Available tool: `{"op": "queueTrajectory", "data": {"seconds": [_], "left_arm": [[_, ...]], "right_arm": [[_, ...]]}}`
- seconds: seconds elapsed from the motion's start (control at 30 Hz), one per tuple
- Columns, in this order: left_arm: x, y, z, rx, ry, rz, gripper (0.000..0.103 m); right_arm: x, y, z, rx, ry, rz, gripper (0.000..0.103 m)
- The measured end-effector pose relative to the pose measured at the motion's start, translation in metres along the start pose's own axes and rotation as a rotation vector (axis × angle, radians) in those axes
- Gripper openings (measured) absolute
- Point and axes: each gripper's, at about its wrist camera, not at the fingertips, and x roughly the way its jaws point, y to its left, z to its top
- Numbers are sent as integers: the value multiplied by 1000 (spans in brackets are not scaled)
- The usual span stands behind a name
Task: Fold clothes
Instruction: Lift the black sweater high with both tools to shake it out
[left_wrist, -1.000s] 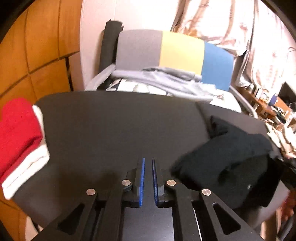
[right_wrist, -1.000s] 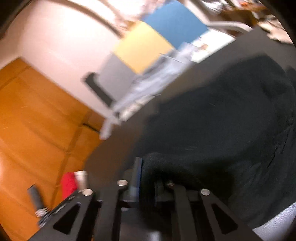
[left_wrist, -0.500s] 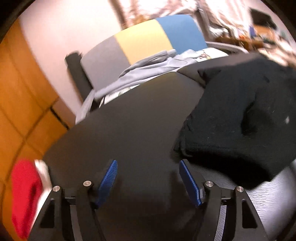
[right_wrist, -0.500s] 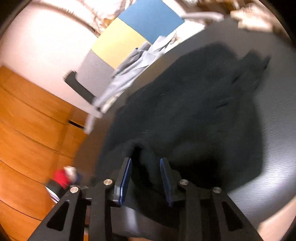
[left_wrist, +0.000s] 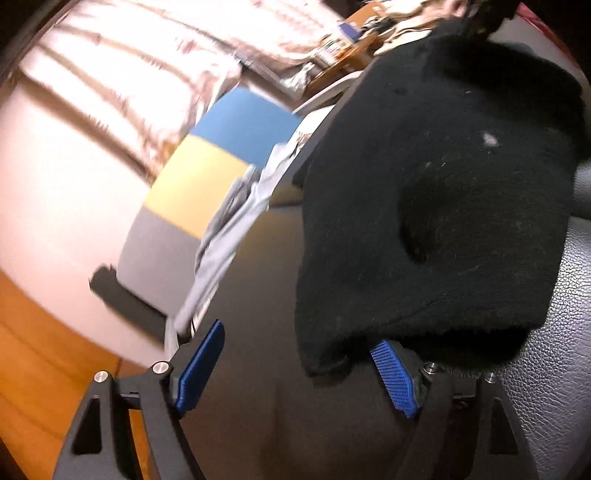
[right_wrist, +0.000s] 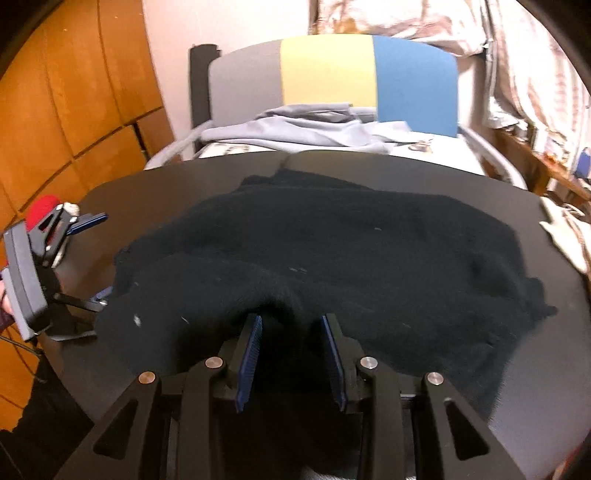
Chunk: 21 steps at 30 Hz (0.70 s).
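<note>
Between the right tool's (right_wrist: 291, 354) spread fingers lies the black garment (right_wrist: 332, 251).

The black garment (left_wrist: 436, 206) hides one left finger's tip (left_wrist: 391, 376).

Warm, dim indoor light; blown-out glare on the far curtains (left_wrist: 122, 62); motion blur in left view; fisheye-bent, dark-vignetted edges.

Left gripper (left_wrist: 295, 363) jaws wide apart, black garment (left_wrist: 436, 206) edge over right pad
</note>
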Motion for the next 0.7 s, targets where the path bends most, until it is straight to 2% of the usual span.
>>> {"op": "queueTrajectory", "data": {"seconds": [0.03,0.13,0.17,0.27,0.47,0.57,0.7], "left_arm": [[0,0,1,11,-12,-6,85],[1,1,3,19,-39,-33,85],[1,1,4,20,-48,-40,85],[-5,-1,2,41,-88,-46,85],[-20,-4,-6,98,-138,-78,86],[-22,-8,-1,129,-149,-77,86],[-22,-19,13,150,-188,-109,86]], "right_arm": [[8,3,3,13,0,30,33],[21,0,6,114,-12,115,7],[18,-3,8,154,-34,118,6],[-16,-15,5,259,-190,110,5],[-60,-31,2,294,-318,-21,4],[-57,-36,-2,321,-313,32,4],[-58,-40,-4,349,-314,50,4]]}}
